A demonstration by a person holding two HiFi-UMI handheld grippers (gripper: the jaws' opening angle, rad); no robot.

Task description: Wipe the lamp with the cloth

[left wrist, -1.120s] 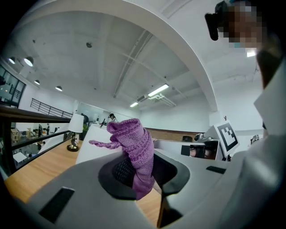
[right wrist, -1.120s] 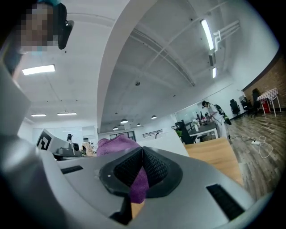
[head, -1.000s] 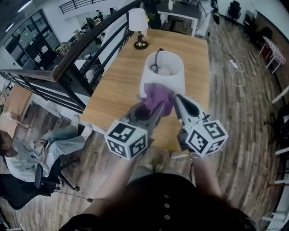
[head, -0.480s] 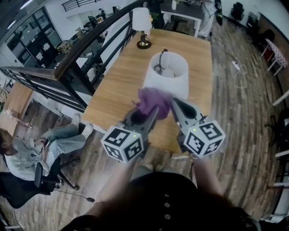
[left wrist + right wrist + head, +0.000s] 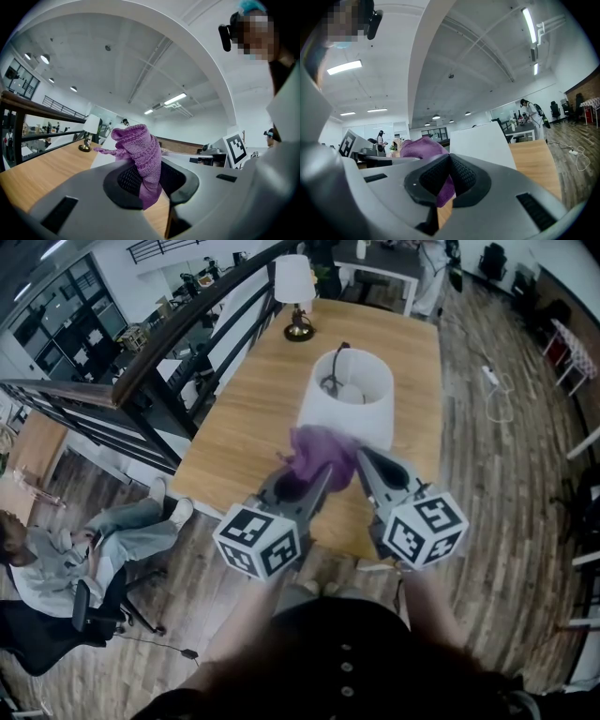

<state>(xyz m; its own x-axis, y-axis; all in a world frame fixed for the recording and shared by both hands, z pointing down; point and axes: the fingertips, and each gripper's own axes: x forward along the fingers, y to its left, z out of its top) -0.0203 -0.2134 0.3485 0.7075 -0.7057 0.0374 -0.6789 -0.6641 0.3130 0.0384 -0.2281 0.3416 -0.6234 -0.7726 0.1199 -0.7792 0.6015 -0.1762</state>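
Cloth (image 5: 317, 448) meets lamp (image 5: 349, 407) on wooden table (image 5: 244, 418)
Left gripper (image 5: 319, 474) and right gripper (image 5: 364, 457) each clamp the purple fabric, bunched at the white shade's near side.

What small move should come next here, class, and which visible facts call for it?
Probably ease both grippers forward so the purple cloth presses on the near wall of the white lampshade. The left gripper and the right gripper are each shut on the cloth, bunched just before the shade; contact can't be confirmed.
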